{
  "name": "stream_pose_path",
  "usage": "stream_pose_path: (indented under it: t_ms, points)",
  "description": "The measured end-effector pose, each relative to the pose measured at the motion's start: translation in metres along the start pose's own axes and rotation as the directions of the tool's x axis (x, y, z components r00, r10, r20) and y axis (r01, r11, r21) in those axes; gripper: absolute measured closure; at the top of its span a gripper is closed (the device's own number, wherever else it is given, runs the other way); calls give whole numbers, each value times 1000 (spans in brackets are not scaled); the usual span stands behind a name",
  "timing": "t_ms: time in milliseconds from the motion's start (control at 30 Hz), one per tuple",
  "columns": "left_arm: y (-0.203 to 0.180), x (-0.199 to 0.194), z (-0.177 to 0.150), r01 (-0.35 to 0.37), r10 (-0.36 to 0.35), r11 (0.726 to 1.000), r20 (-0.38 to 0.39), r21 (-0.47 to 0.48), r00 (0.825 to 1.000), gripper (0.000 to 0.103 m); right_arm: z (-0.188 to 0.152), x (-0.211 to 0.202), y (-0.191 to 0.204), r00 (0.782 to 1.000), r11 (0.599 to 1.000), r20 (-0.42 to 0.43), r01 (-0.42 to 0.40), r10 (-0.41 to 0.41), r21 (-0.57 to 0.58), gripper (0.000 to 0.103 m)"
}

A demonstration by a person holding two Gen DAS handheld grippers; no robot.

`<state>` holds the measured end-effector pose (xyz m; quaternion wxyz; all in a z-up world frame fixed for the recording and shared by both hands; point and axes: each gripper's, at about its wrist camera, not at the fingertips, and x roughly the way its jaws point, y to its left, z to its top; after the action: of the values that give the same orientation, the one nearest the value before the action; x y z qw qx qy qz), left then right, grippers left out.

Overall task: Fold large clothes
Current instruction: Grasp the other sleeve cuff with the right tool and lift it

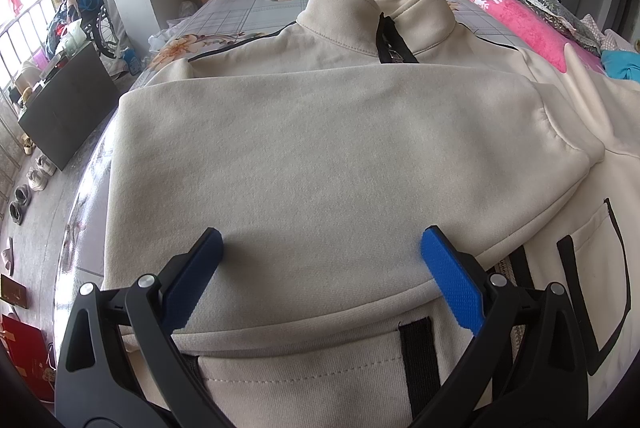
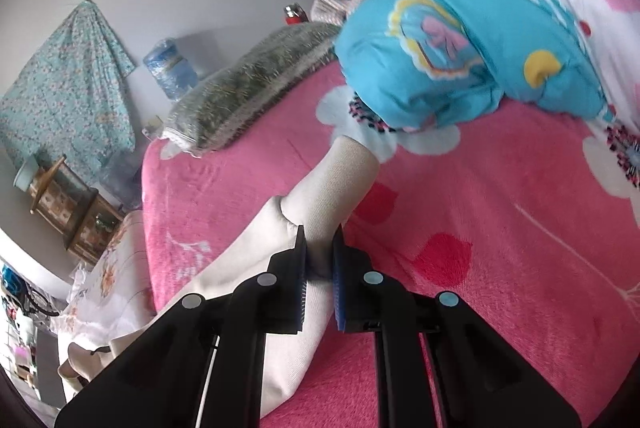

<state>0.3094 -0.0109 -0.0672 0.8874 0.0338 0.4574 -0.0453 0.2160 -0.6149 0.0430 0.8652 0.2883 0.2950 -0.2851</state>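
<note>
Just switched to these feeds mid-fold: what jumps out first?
A cream fleece jacket with black trim fills the left wrist view, one sleeve folded across its chest, the open left gripper over it. In the right wrist view, the right gripper pinches the other cream sleeve above a bright pink flowered blanket.

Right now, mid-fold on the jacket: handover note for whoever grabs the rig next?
Left gripper: open, fingers spread over the cream fleece zip-collar jacket, gripping nothing.
Right gripper: shut on the jacket's other sleeve, near the ribbed cuff, which lies out over the pink flowered plush blanket.
Jacket lies front up on the bed, collar away from the left camera.
Done: one sleeve is folded across the chest.
Left: bring the held sleeve across the chest, then fold the body up. Probably let the left gripper hold the body down during the pull.
</note>
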Motion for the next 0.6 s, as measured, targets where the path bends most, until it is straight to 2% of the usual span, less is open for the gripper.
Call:
stream_pose_path:
  t_ms: [267, 600]
  points:
    - [0, 0, -1, 1, -1, 1000, 0, 0, 1000, 6, 4, -40, 34, 998, 998, 47, -44, 46, -53, 92]
    - [0, 0, 0, 1, -1, 1000, 0, -1, 1000, 6, 2, -109, 102, 981, 972, 95, -149, 168, -180, 92]
